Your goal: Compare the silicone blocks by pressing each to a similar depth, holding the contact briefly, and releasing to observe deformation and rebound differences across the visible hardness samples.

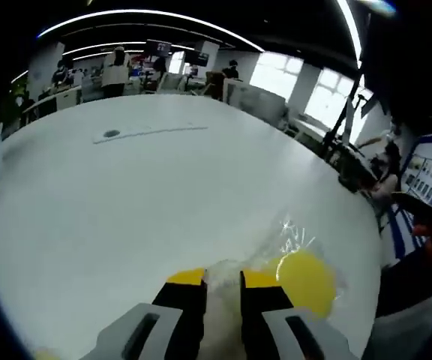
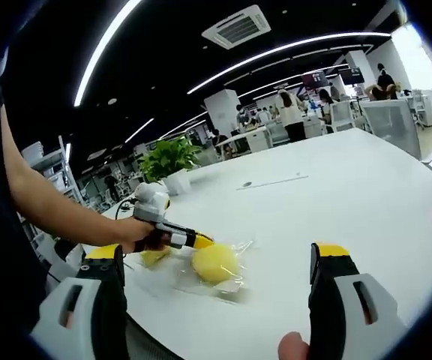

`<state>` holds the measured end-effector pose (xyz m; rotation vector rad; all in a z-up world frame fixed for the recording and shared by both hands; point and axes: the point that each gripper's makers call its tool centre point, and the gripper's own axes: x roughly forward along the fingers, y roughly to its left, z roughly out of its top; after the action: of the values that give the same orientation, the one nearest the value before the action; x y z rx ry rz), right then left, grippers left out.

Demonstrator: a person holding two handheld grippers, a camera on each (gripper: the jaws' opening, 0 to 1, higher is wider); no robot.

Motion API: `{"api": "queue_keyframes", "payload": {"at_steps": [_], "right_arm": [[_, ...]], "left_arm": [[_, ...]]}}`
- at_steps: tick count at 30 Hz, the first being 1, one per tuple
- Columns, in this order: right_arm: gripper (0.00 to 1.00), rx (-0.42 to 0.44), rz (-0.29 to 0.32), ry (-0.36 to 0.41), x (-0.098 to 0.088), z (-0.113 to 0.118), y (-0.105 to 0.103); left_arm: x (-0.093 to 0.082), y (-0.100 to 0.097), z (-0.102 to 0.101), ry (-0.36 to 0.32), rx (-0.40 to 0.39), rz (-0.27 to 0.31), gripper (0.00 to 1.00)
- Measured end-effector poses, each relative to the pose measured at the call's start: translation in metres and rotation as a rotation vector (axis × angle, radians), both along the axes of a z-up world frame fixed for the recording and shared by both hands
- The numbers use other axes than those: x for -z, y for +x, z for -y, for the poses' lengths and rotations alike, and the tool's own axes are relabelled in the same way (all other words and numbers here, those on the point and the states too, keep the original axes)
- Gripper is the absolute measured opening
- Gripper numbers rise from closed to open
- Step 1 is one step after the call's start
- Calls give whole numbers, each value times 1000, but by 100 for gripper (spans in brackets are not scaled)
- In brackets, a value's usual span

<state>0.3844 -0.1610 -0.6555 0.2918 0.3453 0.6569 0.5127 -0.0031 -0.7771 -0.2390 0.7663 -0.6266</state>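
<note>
In the left gripper view my left gripper (image 1: 222, 279) has its black, yellow-tipped jaws drawn close on a pale, translucent silicone block (image 1: 222, 300), which is blurred. A round yellow silicone block (image 1: 304, 281) lies just to its right on crinkled clear plastic wrap (image 1: 295, 234). My right gripper (image 2: 216, 252) stands wide open above the table, nothing between its jaws. Beyond it lies the yellow block (image 2: 214, 262) on the clear wrap (image 2: 235, 289). A hand holds the left gripper (image 2: 199, 241) beside that block. Another yellowish piece (image 2: 154, 257) sits under that hand.
The large white table (image 1: 163, 195) stretches far ahead, with a small dark disc (image 1: 111, 133) near its far side. A potted plant (image 2: 169, 161) stands at the table's far left. Desks, chairs and people are beyond. A fingertip (image 2: 295, 347) shows at the bottom edge.
</note>
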Motion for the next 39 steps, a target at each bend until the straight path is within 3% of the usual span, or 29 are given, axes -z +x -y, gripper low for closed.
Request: {"api": "queue_keyframes", "payload": {"at_steps": [3, 5, 6, 7, 9, 11, 14, 17, 23, 25, 26, 27, 29, 31, 36, 37, 38, 39], "right_arm": [[97, 7, -10, 46, -7, -1, 4], [97, 8, -13, 15, -6, 1, 8], [97, 6, -7, 1, -6, 2, 9], [96, 4, -7, -11, -5, 2, 10], [97, -21, -4, -174, 6, 6, 12], [97, -37, 22, -199, 3, 3, 13], [97, -43, 33, -208, -4, 0, 17], [97, -62, 53, -244, -8, -2, 20], [97, -70, 26, -246, -2, -2, 23], [97, -72, 42, -302, 0, -1, 21], [97, -70, 40, -295, -1, -3, 20], [97, -67, 41, -287, -3, -3, 18], [97, -54, 48, -292, -2, -3, 17], [97, -50, 32, -314, 6, -2, 15], [97, -67, 35, -329, 16, -11, 1], [97, -70, 39, -328, 17, -11, 0], [97, -79, 45, -326, 19, -14, -3], [96, -88, 41, -325, 20, -15, -6]], "left_arm": [[-45, 9, -6, -67, -14, 176, 48], [-65, 7, -12, -88, 2, 224, 68], [-80, 6, -18, -92, 8, 269, 73], [-91, 2, -21, -105, 31, 292, 76], [-110, -5, -35, -82, 76, 348, 78], [-122, -11, -52, -13, 112, 399, 86], [-133, -19, -83, 27, 75, 403, 98], [-152, -31, -112, 39, 32, 477, 100], [-149, -74, -150, 78, 6, 471, 100], [-151, -84, -159, 62, -22, 464, 100], [-157, -89, -165, 28, -59, 479, 100], [-157, -94, -169, 38, -52, 485, 100], [-149, -104, -179, 78, -48, 497, 100], [-137, -116, -190, 57, -84, 431, 100], [-121, -138, -213, 89, -97, 462, 100], [-111, -144, -219, 128, -85, 427, 100], [-107, -149, -219, 125, -83, 409, 100], [-104, -152, -221, 126, -82, 422, 100]]}}
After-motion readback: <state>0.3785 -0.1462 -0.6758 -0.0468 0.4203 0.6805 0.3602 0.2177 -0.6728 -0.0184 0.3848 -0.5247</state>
